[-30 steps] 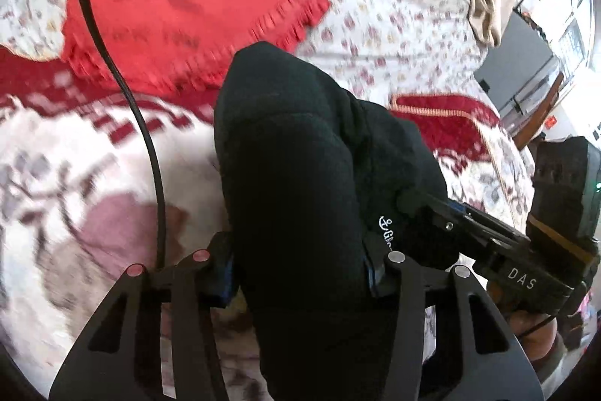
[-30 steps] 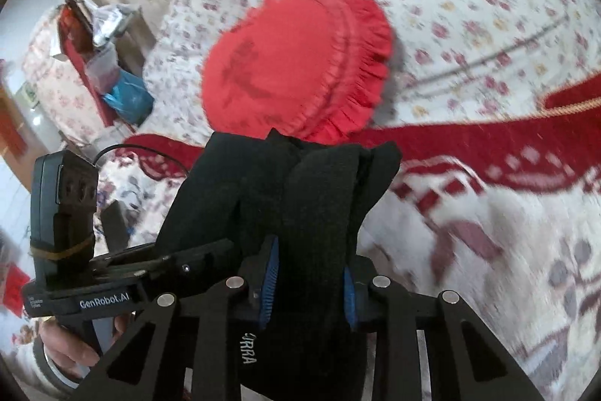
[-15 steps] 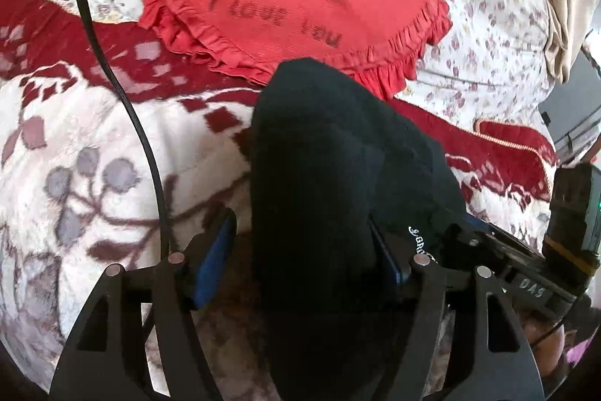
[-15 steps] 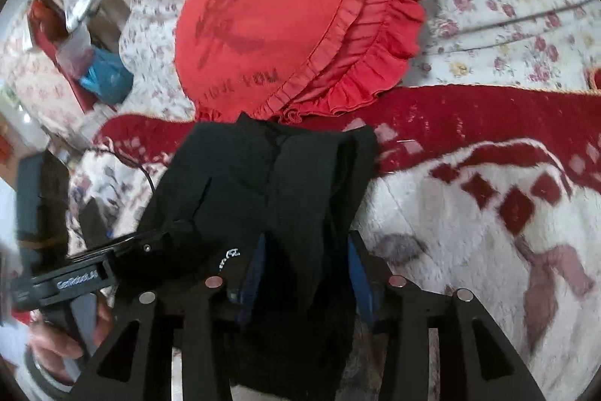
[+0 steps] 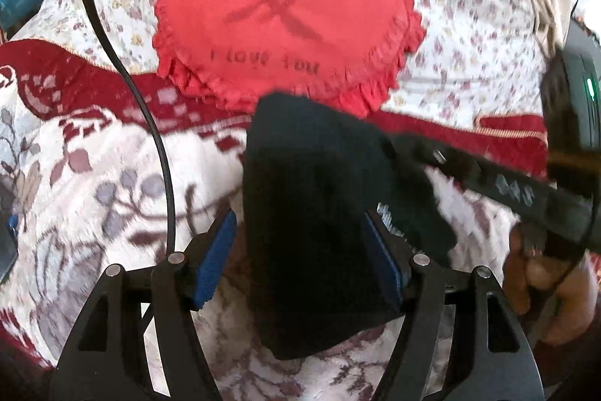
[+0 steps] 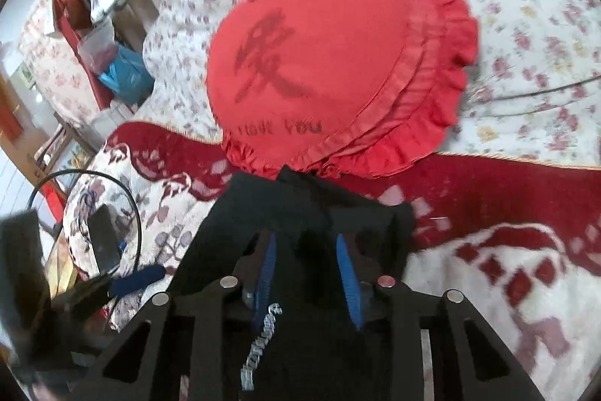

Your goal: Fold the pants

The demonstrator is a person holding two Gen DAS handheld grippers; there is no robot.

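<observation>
The black pants (image 5: pixel 311 209) lie folded into a thick bundle on the patterned blanket. In the left wrist view my left gripper (image 5: pixel 300 250) is open, with its blue pads on either side of the bundle; the left pad stands clear of the cloth. My right gripper shows at the right of that view (image 5: pixel 488 175), reaching into the bundle. In the right wrist view my right gripper (image 6: pixel 308 273) has its blue pads apart over the black pants (image 6: pixel 300 213), with cloth between and under them. White lettering (image 6: pixel 259 344) shows on the cloth.
A red heart-shaped cushion (image 5: pixel 285 21) with ruffled edge lies just beyond the pants on the floral sheet (image 6: pixel 526 6). A black cable (image 5: pixel 150 123) runs over the red and white blanket (image 6: pixel 507 288). A cluttered stand and a blue bag (image 6: pixel 124 74) stand off the bed's left side.
Both grippers have lowered the bundle onto the blanket near the cushion. The left jaws have opened off the pants, and the right jaws have widened too.
</observation>
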